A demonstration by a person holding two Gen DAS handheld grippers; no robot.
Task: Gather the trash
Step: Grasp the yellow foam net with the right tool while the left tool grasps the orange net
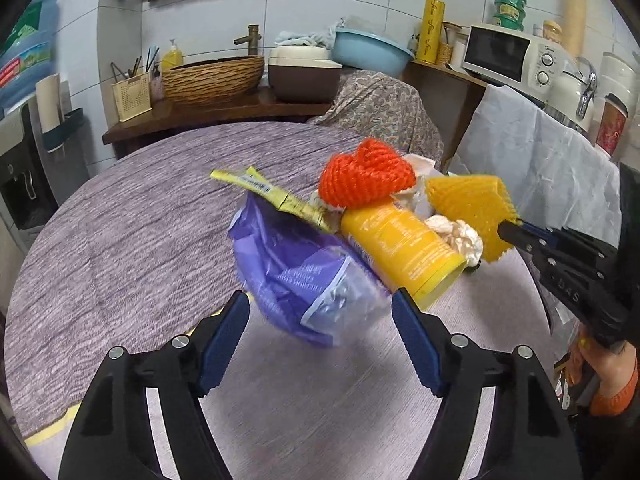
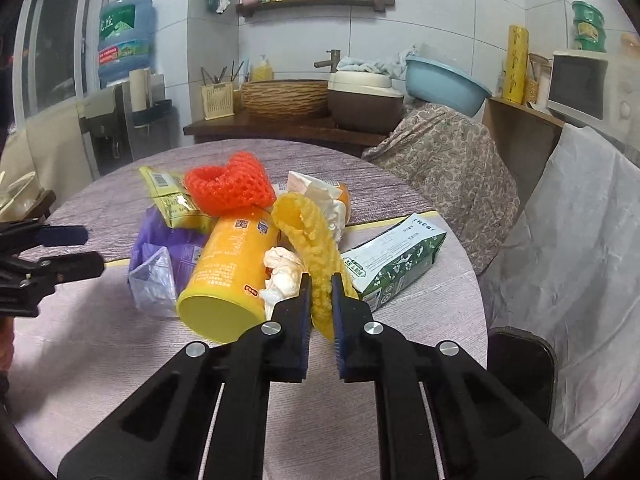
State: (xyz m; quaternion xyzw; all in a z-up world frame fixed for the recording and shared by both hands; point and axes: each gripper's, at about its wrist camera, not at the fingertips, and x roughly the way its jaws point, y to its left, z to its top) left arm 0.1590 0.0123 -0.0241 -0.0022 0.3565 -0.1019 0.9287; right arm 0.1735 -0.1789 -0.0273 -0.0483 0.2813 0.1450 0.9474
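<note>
A heap of trash lies on the round table's purple cloth [image 1: 120, 240]: a purple plastic bag [image 1: 296, 268] [image 2: 160, 248], a yellow canister [image 1: 400, 248] [image 2: 228, 268] on its side, an orange-red foam net [image 1: 364, 176] [image 2: 228, 188], a yellow-green sachet [image 1: 272, 196] [image 2: 172, 196], crumpled tissue [image 1: 456, 236] [image 2: 282, 272] and a green carton [image 2: 392, 260]. My right gripper [image 2: 320, 284] [image 1: 506, 234] is shut on the near end of a yellow foam net [image 2: 304, 228] [image 1: 468, 204]. My left gripper [image 1: 320, 300] [image 2: 94, 252] stands open just short of the purple bag; a strip of table shows between them in the right wrist view.
A chair draped in white cloth [image 2: 560, 240] stands right of the table, and a patterned cloth [image 2: 448, 168] covers something behind it. A wooden counter [image 2: 280, 128] with a basket sink and a blue basin [image 2: 444, 84] lies beyond. A microwave [image 1: 508, 56] sits at the right.
</note>
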